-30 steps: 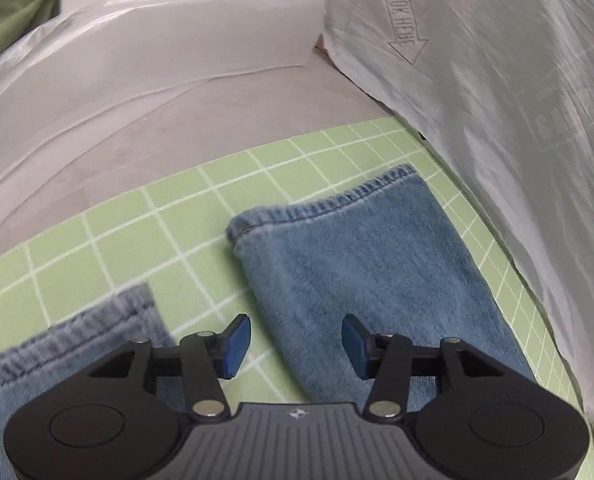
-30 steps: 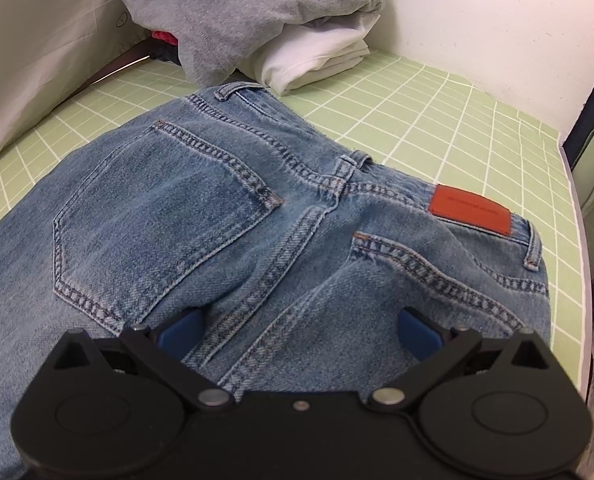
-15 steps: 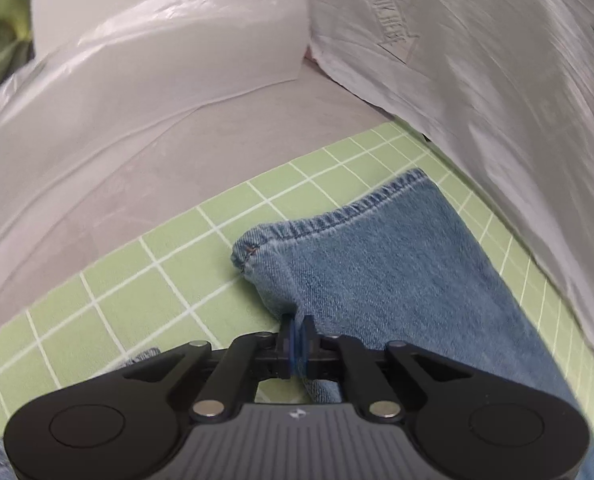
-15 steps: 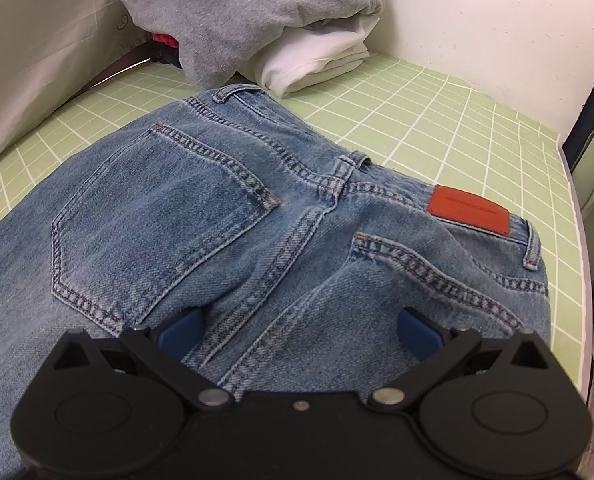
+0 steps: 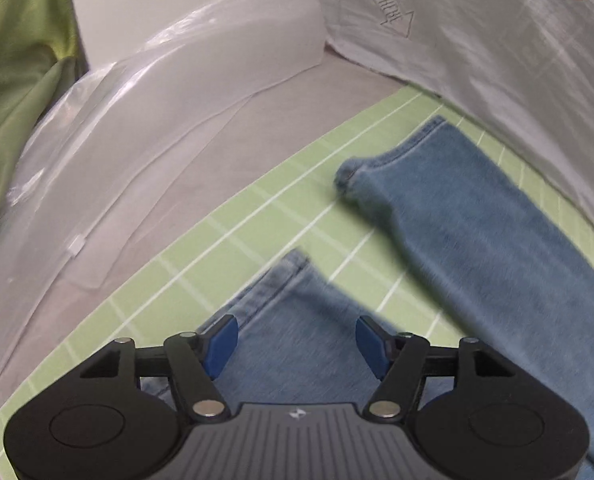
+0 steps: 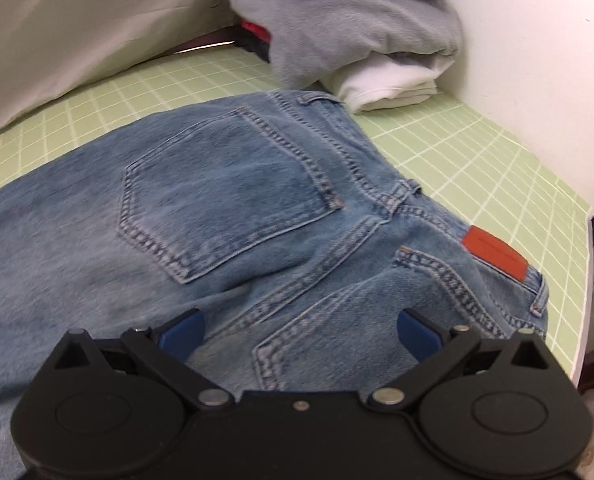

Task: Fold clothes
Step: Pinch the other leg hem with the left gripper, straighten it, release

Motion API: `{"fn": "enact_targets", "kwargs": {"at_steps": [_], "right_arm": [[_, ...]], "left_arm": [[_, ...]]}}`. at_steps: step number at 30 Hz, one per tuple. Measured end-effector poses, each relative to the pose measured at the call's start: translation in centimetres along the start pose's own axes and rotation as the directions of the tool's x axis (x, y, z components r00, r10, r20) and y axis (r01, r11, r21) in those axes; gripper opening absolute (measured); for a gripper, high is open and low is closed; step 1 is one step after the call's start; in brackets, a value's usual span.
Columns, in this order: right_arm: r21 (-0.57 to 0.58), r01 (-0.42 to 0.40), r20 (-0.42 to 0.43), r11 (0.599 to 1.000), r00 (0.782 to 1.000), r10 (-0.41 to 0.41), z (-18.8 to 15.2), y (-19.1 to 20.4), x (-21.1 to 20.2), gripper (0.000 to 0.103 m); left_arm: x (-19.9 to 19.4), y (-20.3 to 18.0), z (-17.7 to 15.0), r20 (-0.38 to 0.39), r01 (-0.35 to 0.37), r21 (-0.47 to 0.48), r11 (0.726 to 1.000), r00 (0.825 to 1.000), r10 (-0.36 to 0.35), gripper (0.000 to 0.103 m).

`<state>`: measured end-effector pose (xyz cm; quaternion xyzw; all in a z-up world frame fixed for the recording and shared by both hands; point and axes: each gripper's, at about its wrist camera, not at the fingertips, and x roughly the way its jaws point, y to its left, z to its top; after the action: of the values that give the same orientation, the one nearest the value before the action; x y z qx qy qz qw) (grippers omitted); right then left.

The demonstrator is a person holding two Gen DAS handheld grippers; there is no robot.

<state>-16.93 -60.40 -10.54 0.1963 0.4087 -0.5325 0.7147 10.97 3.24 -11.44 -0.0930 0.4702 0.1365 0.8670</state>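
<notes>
- the left claw [image 5: 296,344] was pinched shut on the edge of one jeans leg a moment ago. now its jaws are opening, it holds nothing, and it has slid sideways over the other leg.
- that first leg [image 5: 477,216] now lies flat, ahead and to the right of the left claw, with its hem a bit bunched at the corner.
- the second leg [image 5: 297,320] is right under the open blue fingers, its hem just ahead of them.
- this looks like tidying the legs before a fold. no fold is made yet, so the job seems to be near its start.
- the right claw [image 6: 300,330] is wide open with nothing in it. it hangs over the seat of the jeans [image 6: 225,200], much as before, only tipped a bit.
- the jeans lie back side up on the green checked mat [image 6: 477,152], pockets and the orange patch [image 6: 495,256] showing.
- a pile of other clothes [image 6: 357,32] sits far ahead of the right claw.
</notes>
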Motion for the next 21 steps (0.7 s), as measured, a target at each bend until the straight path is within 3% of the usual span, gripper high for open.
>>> {"fn": "enact_targets", "kwargs": {"at_steps": [4, 6, 7, 10, 15, 18, 21], "right_arm": [[0.012, -0.014, -0.02, 1.0, 1.0, 0.014, 0.1, -0.1, -0.2, 0.103], [0.018, -0.01, -0.022, 1.0, 1.0, 0.01, -0.1, -0.2, -0.7, 0.103], [0.007, -0.005, -0.015, 1.0, 1.0, 0.005, -0.1, -0.2, -1.0, 0.103], [-0.027, 0.008, 0.009, 1.0, 1.0, -0.007, -0.2, -0.2, -1.8, 0.103], [-0.029, 0.013, 0.012, 0.999, 1.0, -0.013, -0.3, -0.6, -2.5, 0.103], [-0.024, 0.017, 0.008, 1.0, 1.0, -0.017, -0.5, -0.8, -2.7, 0.103], [-0.023, 0.02, 0.009, 1.0, 1.0, -0.02, -0.7, -0.8, -3.0, 0.103]], "left_arm": [[0.0, 0.5, -0.5, 0.018, 0.007, -0.005, 1.0, 1.0, -0.007, 0.065], [0.1, 0.4, -0.4, 0.024, -0.006, 0.013, 1.0, 1.0, 0.006, 0.06], [0.1, 0.3, -0.3, 0.029, -0.022, 0.03, 0.999, 0.999, 0.021, 0.051], [0.2, 0.3, -0.2, 0.044, -0.069, 0.067, 0.995, 0.997, 0.066, 0.0], [0.1, 1.9, -0.1, 0.039, -0.017, 0.007, 1.0, 0.999, 0.017, 0.001], [-0.1, 2.4, -0.1, 0.037, 0.018, -0.007, 1.0, 0.999, -0.017, 0.008], [-0.4, 2.7, -0.3, 0.046, 0.072, -0.006, 0.997, 0.996, -0.072, 0.036]]}}
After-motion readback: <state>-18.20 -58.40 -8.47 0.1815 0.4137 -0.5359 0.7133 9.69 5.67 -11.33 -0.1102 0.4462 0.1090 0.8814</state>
